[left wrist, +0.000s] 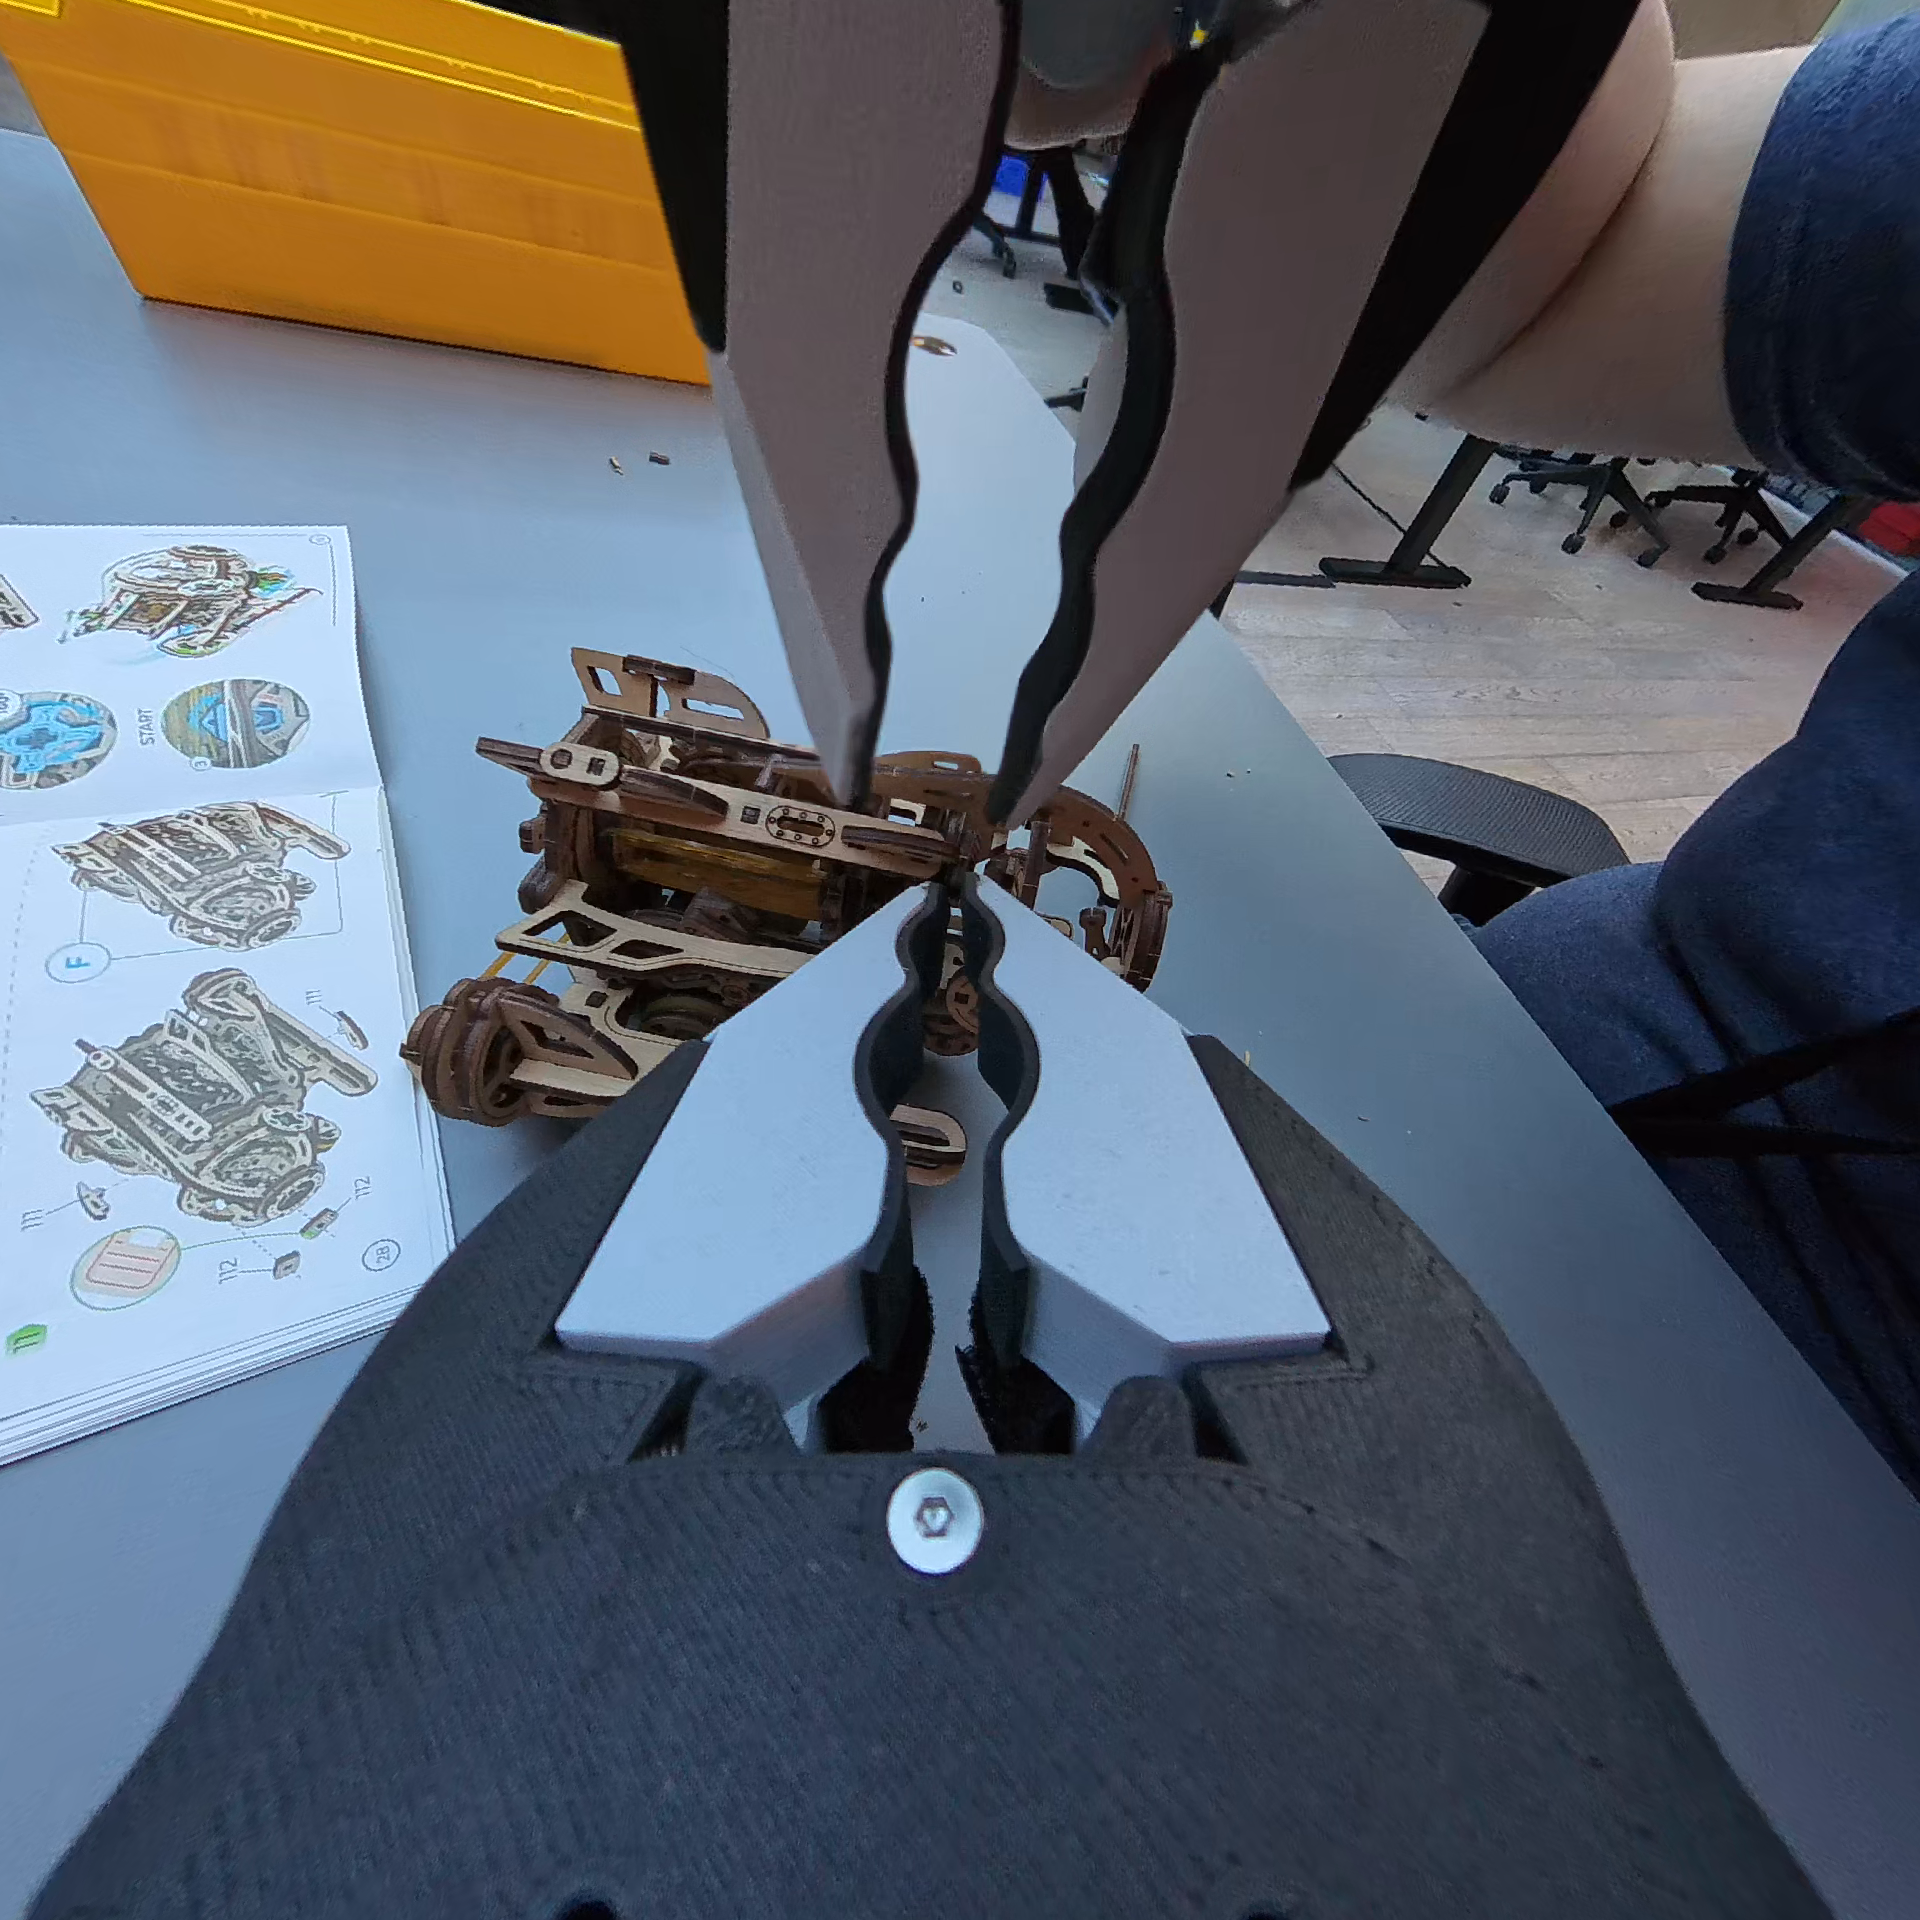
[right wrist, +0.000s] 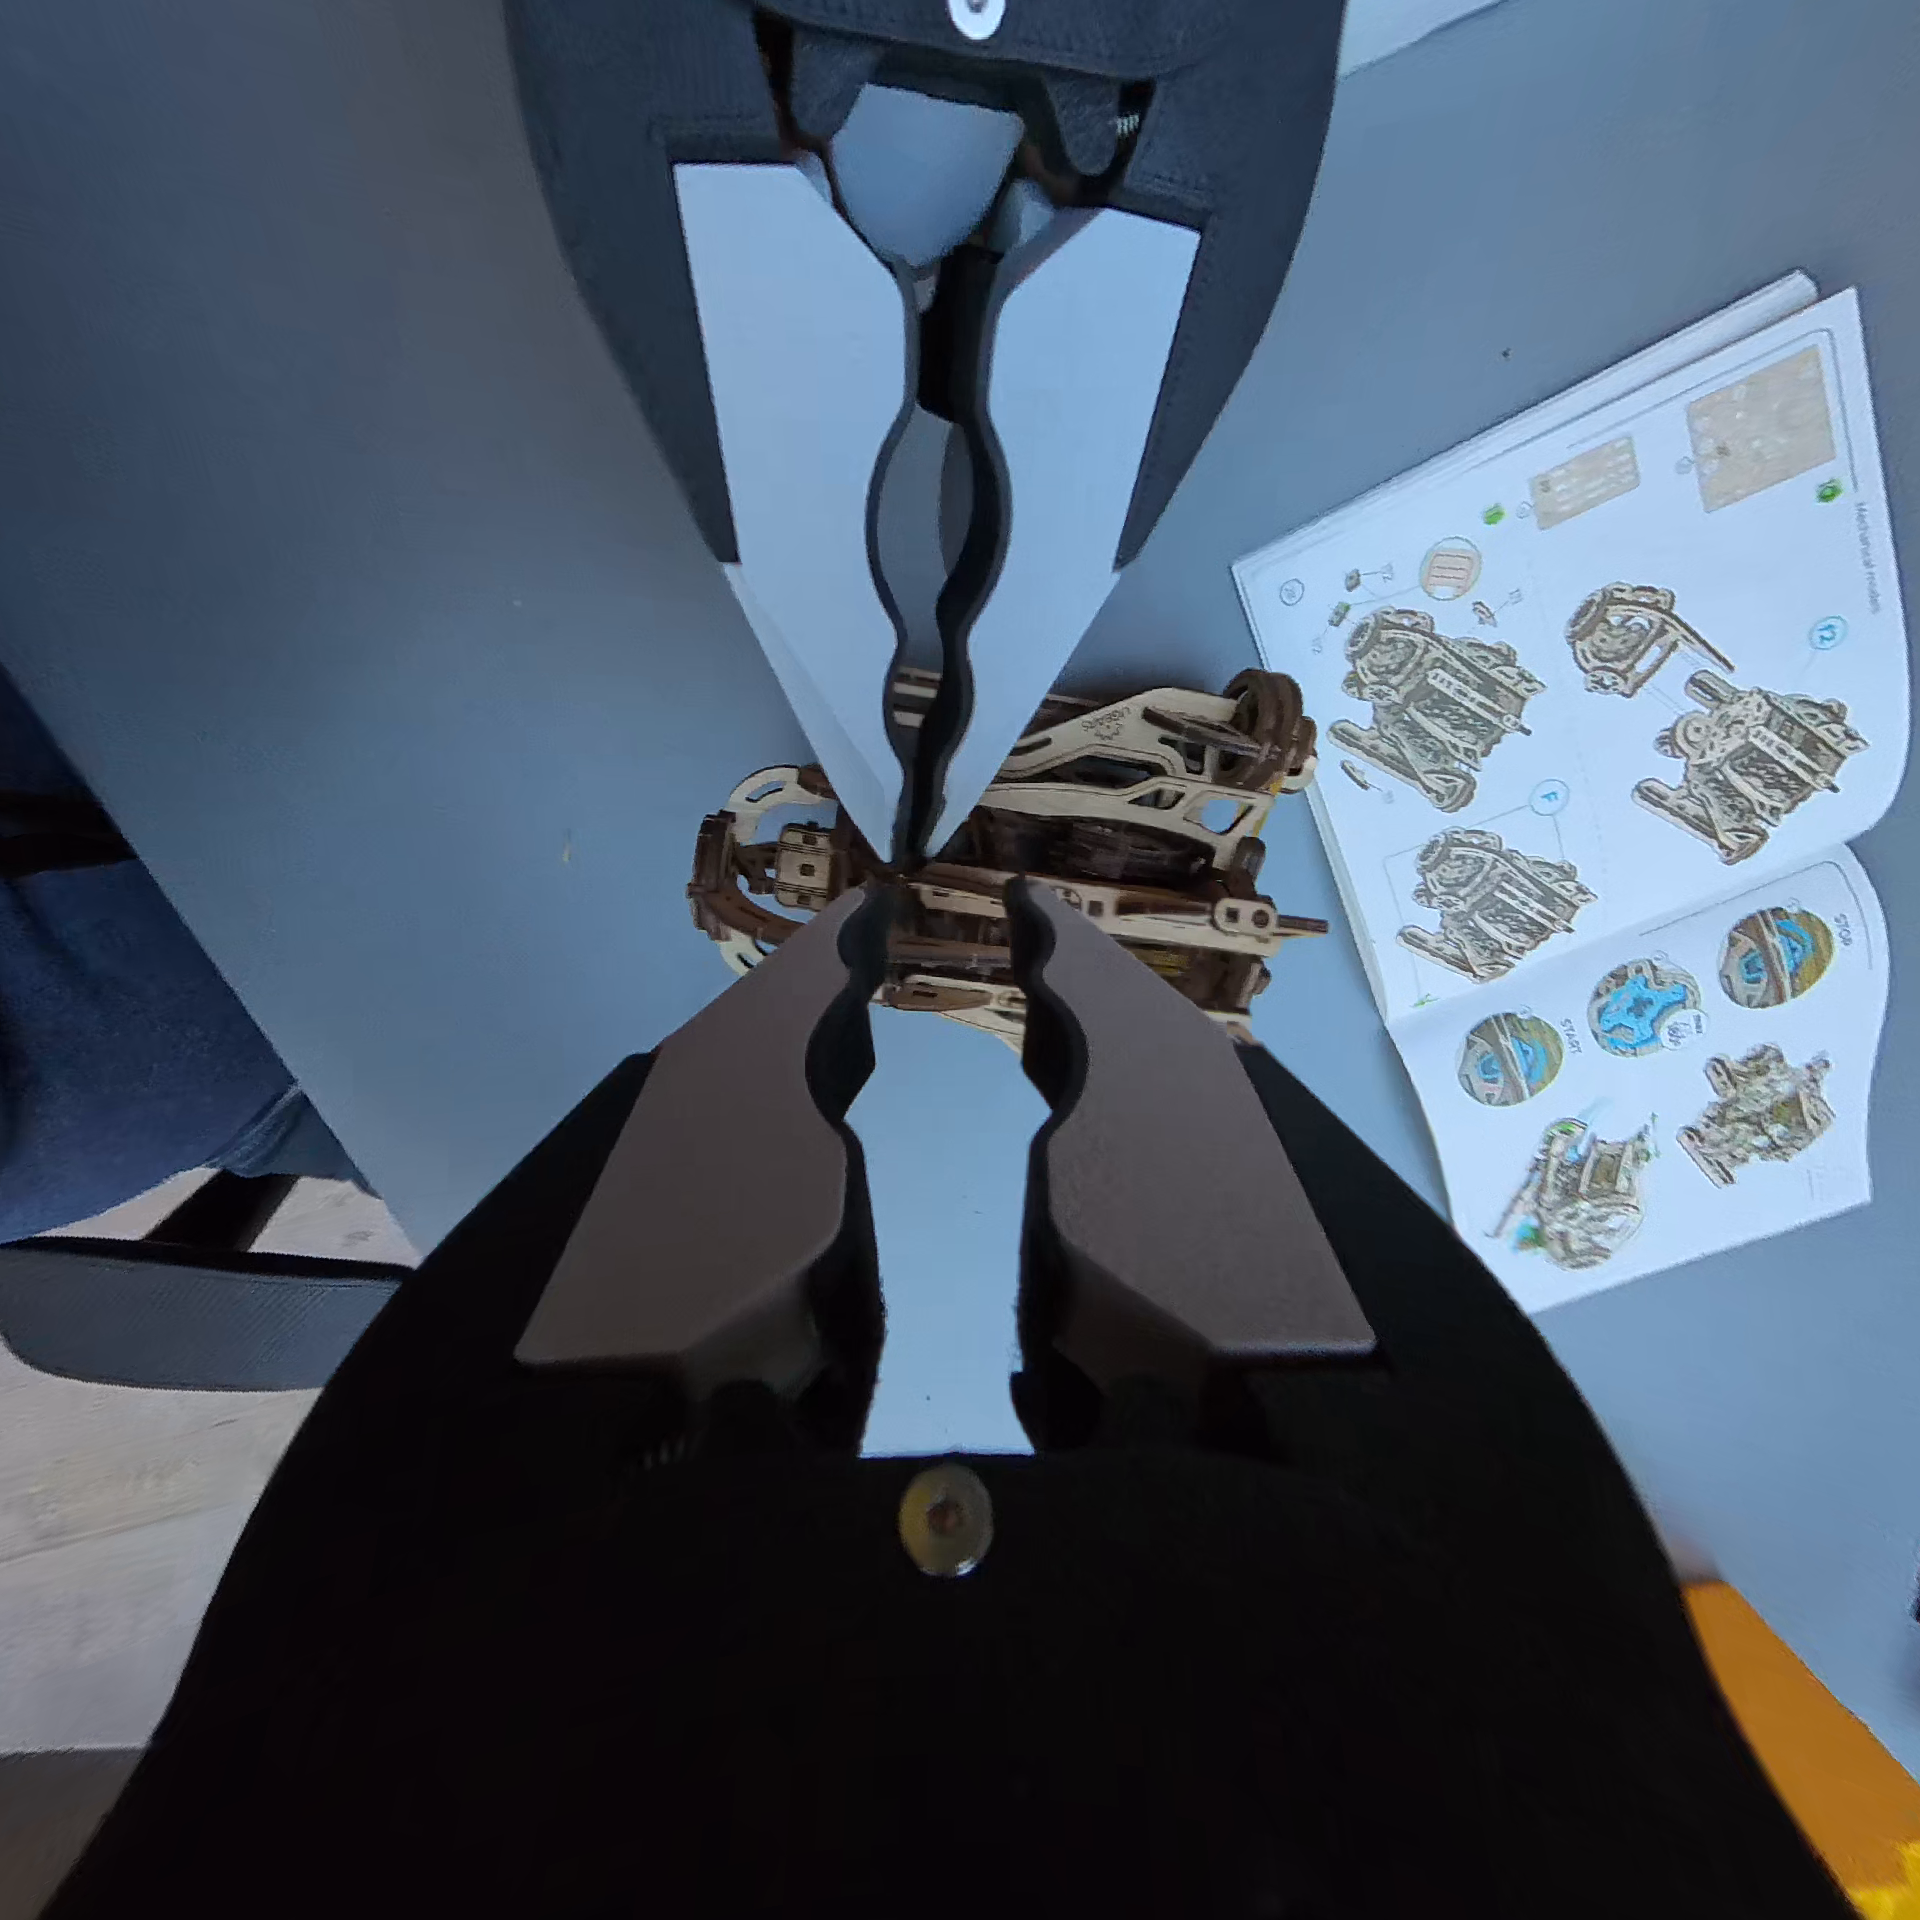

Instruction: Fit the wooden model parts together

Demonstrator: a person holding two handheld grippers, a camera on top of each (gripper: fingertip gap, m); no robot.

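Observation:
The wooden model [left wrist: 717, 883], a brown and tan vehicle-like frame with wheels, sits on the grey table [left wrist: 260, 436]. My left gripper [left wrist: 948, 891] has its tips pinched together on a thin piece at the model's near right end. It enters the right wrist view from the top [right wrist: 914, 854]. My right gripper [right wrist: 948, 899] is open, its fingertips straddling the model's top beam [right wrist: 1132, 914]. It comes down from the top of the left wrist view [left wrist: 928, 800]. A small loose wooden part [left wrist: 930, 1138] lies on the table under my left fingers.
An open instruction booklet [left wrist: 208, 935] [right wrist: 1610, 810] lies beside the model. A yellow box [left wrist: 364, 187] stands at the back. The table edge [left wrist: 1455, 987] runs close on the right, with a person's arm [left wrist: 1662, 260], leg and a chair armrest [left wrist: 1475, 821] beyond. The tips of both grippers are at nearly the same place.

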